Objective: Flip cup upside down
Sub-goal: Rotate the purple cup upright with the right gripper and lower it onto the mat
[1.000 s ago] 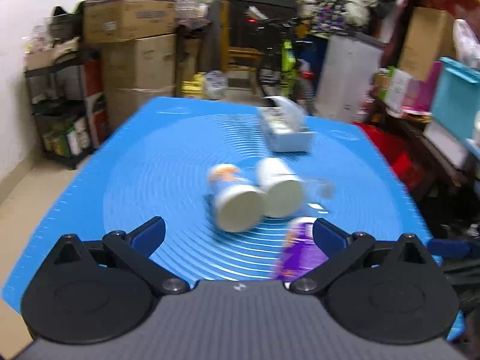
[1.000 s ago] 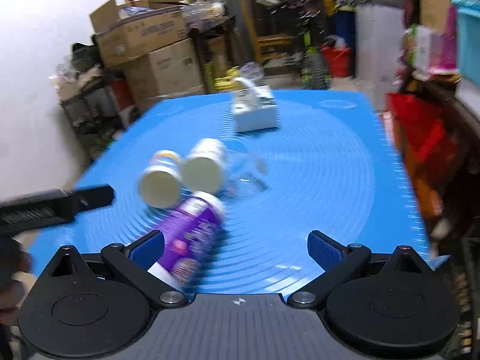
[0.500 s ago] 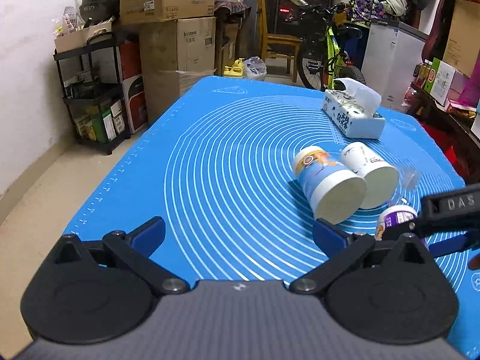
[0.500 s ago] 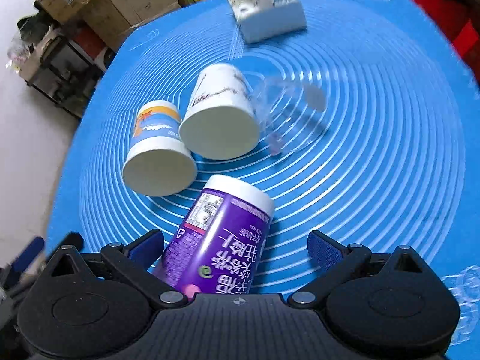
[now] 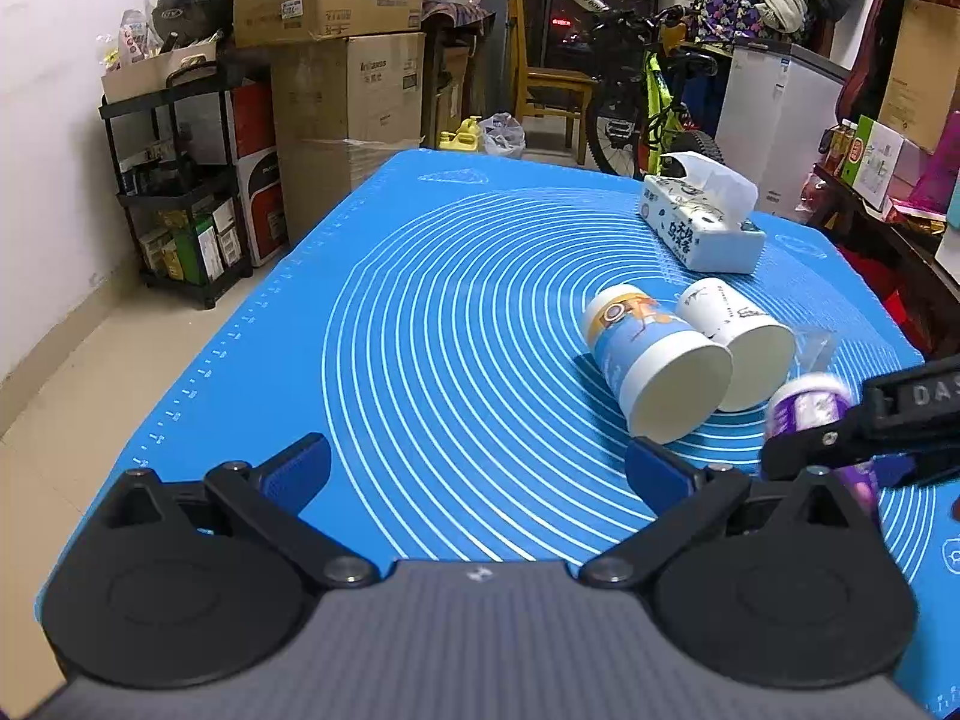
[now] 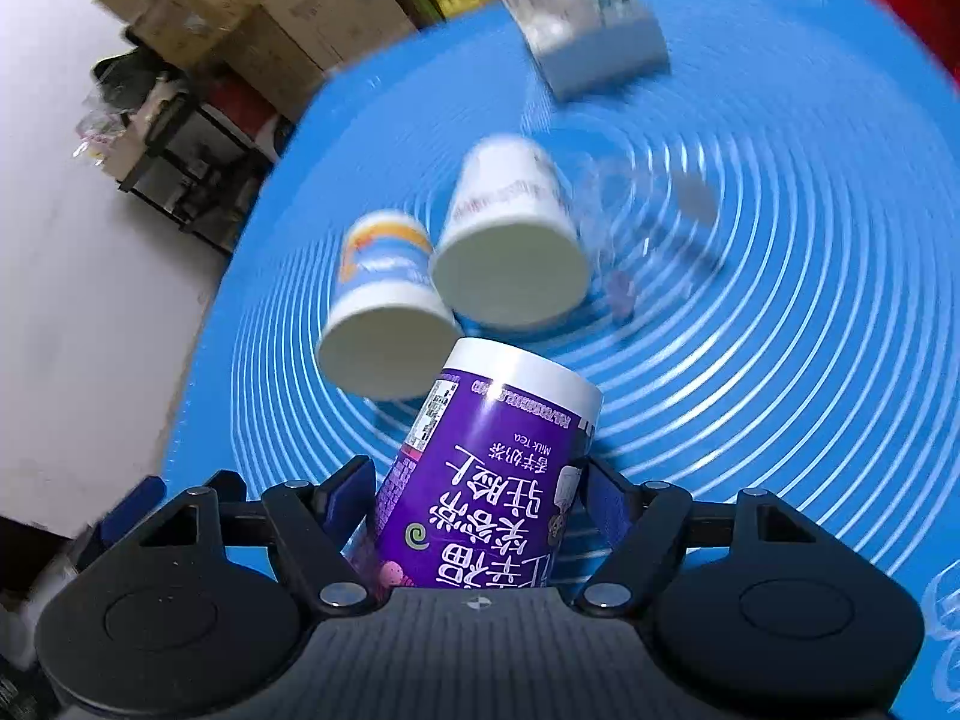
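My right gripper (image 6: 477,495) is shut on a purple milk-tea cup (image 6: 480,480), its white rim end pointing away from me and tilted over the blue mat (image 6: 780,360). The purple cup also shows blurred at the right of the left wrist view (image 5: 810,408), with the right gripper's arm across it. A blue-and-orange paper cup (image 6: 384,306) (image 5: 654,372) and a white paper cup (image 6: 510,246) (image 5: 738,348) lie on their sides just beyond. A clear plastic cup (image 6: 648,222) lies to their right. My left gripper (image 5: 474,468) is open and empty above the mat's near left part.
A tissue box (image 5: 702,228) (image 6: 594,42) sits at the mat's far side. Beyond the table are stacked cardboard boxes (image 5: 336,60), a black shelf rack (image 5: 180,180), a bicycle (image 5: 648,102) and a white cabinet (image 5: 780,120).
My right gripper has closed on the purple cup and tipped it up off the mat. My left gripper has stayed open and shifted slightly; the other cups have not moved.
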Action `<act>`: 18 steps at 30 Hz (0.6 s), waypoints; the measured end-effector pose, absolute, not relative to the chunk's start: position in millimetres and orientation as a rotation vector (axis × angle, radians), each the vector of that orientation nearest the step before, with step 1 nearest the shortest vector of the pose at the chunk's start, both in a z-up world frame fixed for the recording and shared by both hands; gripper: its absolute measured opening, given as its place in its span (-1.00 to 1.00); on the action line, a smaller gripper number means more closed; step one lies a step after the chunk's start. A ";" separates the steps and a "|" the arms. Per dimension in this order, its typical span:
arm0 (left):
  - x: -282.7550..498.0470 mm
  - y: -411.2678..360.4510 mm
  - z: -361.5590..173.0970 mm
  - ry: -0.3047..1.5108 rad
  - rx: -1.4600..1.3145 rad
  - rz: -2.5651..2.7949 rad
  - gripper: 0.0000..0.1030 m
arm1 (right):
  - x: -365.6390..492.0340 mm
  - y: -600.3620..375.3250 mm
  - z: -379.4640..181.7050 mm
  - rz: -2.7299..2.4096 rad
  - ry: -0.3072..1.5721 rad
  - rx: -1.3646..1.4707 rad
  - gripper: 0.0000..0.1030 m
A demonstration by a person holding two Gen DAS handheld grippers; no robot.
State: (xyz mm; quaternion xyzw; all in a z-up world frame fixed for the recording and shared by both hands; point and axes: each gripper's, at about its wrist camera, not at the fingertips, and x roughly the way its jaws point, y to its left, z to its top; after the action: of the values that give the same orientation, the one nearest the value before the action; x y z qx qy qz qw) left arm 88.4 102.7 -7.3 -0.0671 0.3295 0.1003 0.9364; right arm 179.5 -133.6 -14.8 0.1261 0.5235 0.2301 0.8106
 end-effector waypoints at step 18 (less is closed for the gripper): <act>86.3 69.0 -7.0 0.636 -0.110 0.164 1.00 | 72.4 -155.4 -21.1 0.223 0.319 -0.294 0.36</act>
State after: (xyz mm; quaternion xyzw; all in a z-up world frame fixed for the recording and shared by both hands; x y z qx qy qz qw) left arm 86.3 69.0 -7.0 -0.0542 0.3122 0.0805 0.9450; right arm 72.4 -155.4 -21.1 -0.1454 0.1578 0.1104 0.9704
